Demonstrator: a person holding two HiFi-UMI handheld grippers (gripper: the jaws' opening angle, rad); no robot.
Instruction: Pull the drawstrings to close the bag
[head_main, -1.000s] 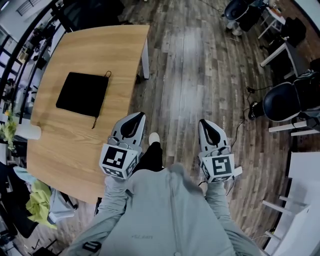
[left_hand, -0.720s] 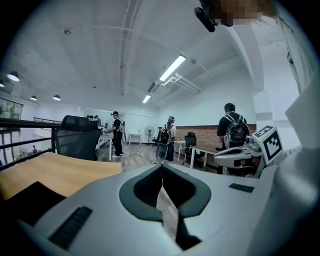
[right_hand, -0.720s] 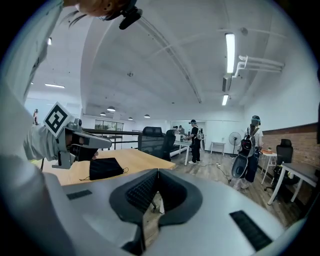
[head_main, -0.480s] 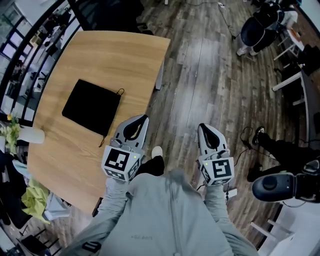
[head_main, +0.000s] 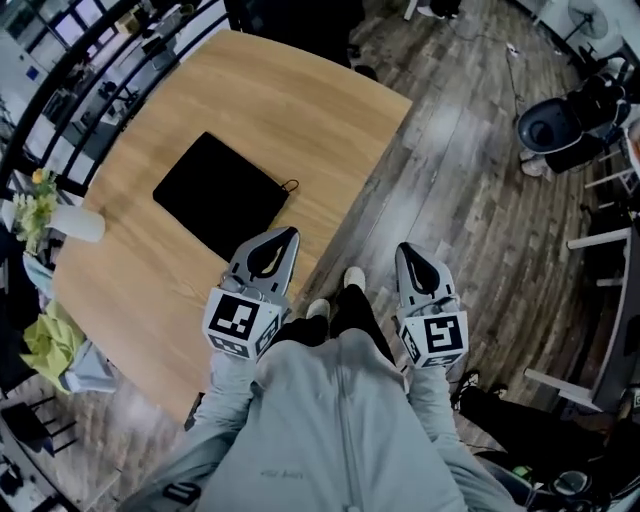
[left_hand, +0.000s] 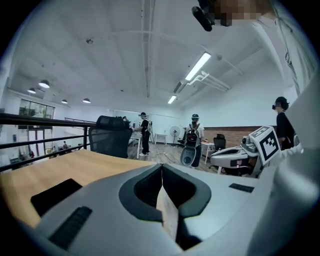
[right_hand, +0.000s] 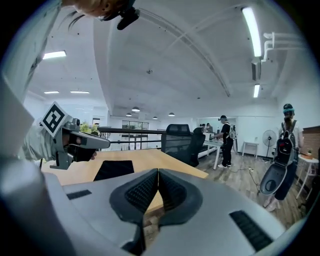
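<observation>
A flat black drawstring bag (head_main: 222, 195) lies on the wooden table (head_main: 330, 110), with a small cord loop (head_main: 290, 186) at its right corner. My left gripper (head_main: 292, 233) is shut and empty, its tip over the table edge just short of the bag's near side. To the right, my right gripper (head_main: 403, 247) is shut and empty over the plank floor, off the table. The left gripper view has the bag (left_hand: 54, 195) low on the left beyond its shut gripper (left_hand: 161, 167). In the right gripper view the bag (right_hand: 114, 170) lies ahead-left of the shut gripper (right_hand: 158, 172).
A white cup (head_main: 78, 224) with greenery stands at the table's left edge, and a yellow-green cloth (head_main: 48, 345) lies below it. A black office chair (right_hand: 182, 140) stands behind the table, another chair (head_main: 555, 125) at the right. Several people stand farther back in the room.
The table and bag have shifted right and nearer in the head view. Both shut grippers have come toward the table, and the left one now reaches over its edge.
</observation>
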